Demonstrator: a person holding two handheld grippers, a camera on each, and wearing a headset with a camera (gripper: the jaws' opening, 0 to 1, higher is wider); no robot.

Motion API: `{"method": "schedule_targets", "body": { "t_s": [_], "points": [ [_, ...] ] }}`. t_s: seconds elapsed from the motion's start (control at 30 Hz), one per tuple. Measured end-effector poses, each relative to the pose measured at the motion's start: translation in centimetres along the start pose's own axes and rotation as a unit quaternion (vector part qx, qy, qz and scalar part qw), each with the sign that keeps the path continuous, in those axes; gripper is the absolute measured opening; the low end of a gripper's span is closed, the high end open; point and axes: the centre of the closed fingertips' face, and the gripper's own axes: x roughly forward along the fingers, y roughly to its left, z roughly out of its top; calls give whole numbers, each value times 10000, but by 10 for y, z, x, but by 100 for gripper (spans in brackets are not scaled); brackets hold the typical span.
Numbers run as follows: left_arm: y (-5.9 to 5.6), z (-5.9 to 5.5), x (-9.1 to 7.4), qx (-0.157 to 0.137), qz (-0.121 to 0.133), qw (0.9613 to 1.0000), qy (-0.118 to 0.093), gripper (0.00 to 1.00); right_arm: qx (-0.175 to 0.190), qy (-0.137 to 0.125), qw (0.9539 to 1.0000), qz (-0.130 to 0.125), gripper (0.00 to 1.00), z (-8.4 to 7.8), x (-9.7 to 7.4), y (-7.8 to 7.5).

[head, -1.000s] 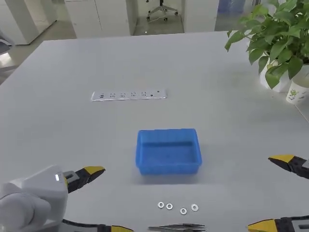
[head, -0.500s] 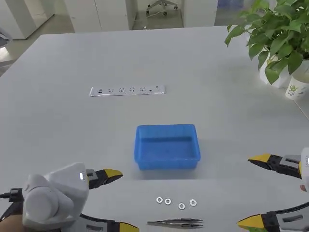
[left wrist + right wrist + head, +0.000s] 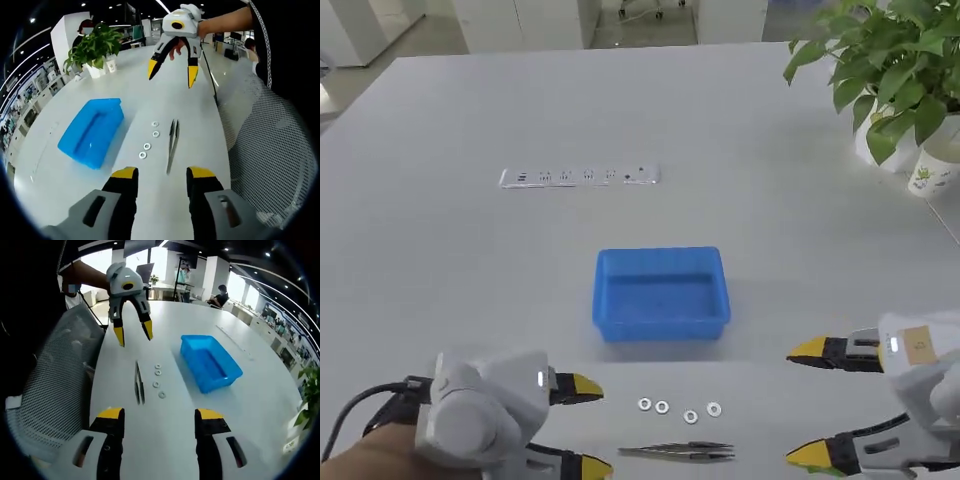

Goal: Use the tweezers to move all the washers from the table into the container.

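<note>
So both grippers are hovering low over the near edge of the grey tabletop (image 3: 470, 270). The left gripper (image 3: 605, 430) is at the near left and the right gripper (image 3: 790, 405) at the near right, tips pointing in toward each other. Jaws on both are spread wide apart with nothing in them.

The tweezers (image 3: 677, 452) are lying flat on the tabletop between the two grippers, closed end pointing left, and neither gripper is touching them. Just past them sit the four washers (image 3: 662, 407) in a loose little row, close to the tweezers but apart from them. All four are on the tabletop, a bit nearer than the blue container (image 3: 661, 325), which sits mid-table just beyond the washers.

Further back there's a white power strip (image 3: 579, 177) left of centre, and a potted plant (image 3: 880, 70) in the far right corner.
</note>
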Motion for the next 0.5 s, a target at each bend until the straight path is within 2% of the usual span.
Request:
{"method": "schedule_targets", "body": {
  "t_s": [0.2, 0.5],
  "points": [
    [-4, -3, 10, 157, -141, 9997, 153, 32, -162, 56, 9997, 180, 50, 2, 11, 7],
    [-7, -9, 24, 262, -255, 9986, 381, 24, -351, 230, 9983, 401, 42, -1, 27, 19]
  ]
}}
